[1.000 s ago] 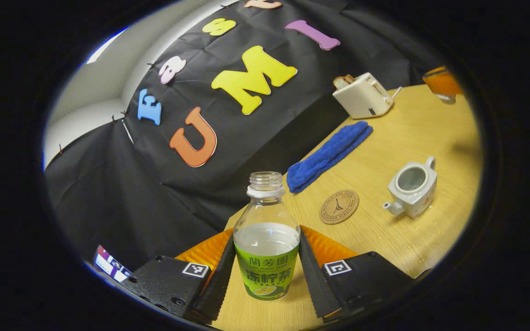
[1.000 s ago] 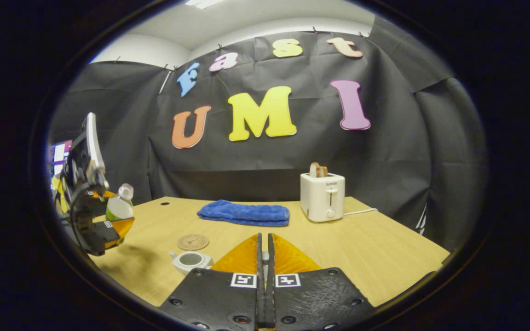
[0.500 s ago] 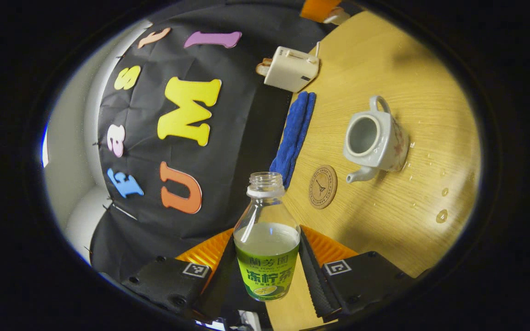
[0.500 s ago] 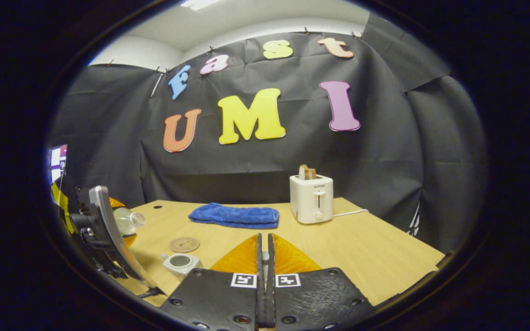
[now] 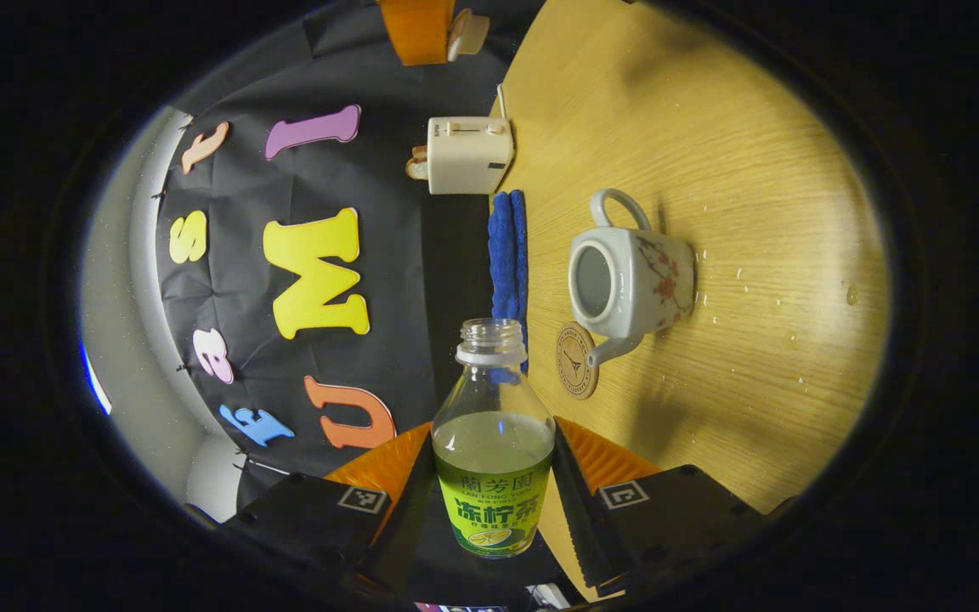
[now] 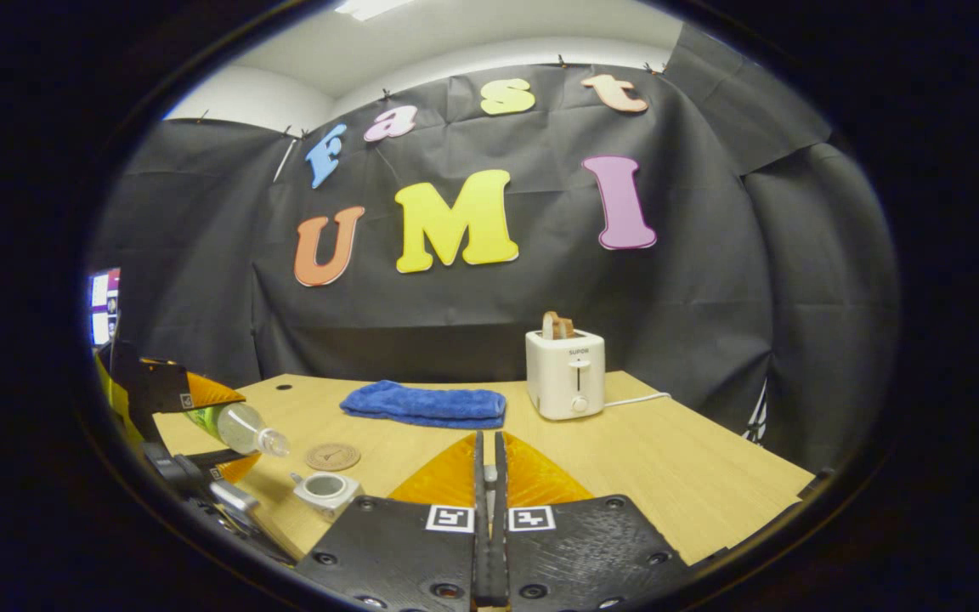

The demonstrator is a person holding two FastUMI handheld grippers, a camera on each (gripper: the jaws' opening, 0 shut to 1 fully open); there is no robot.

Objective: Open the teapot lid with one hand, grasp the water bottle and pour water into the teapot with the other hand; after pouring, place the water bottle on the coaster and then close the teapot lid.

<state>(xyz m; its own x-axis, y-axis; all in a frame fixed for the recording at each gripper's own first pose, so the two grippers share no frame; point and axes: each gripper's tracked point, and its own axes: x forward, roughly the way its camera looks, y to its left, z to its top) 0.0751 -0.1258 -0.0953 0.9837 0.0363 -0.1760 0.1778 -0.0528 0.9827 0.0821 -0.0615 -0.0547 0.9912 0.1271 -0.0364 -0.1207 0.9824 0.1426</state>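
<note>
My left gripper (image 5: 493, 433) is shut on a clear water bottle (image 5: 493, 501) with a green label, uncapped and part full. In the right gripper view that bottle (image 6: 240, 426) lies tilted almost level, its mouth pointing down toward the white teapot (image 6: 324, 490), a little short of the opening. The teapot (image 5: 630, 276) stands lidless on the wooden table, spout next to a round cork coaster (image 5: 574, 371). My right gripper (image 6: 489, 442) is shut, a small pale knob showing between its fingers. The left gripper view shows it holding the teapot lid (image 5: 466, 30) high over the table.
A white toaster (image 6: 564, 374) with bread in it and a folded blue towel (image 6: 421, 404) sit at the back of the table (image 6: 668, 467). Water drops (image 5: 851, 295) lie on the wood beside the teapot.
The left gripper has rolled the bottle from upright to nearly level and brought its mouth close to the teapot. The right gripper stays shut and has barely shifted.
</note>
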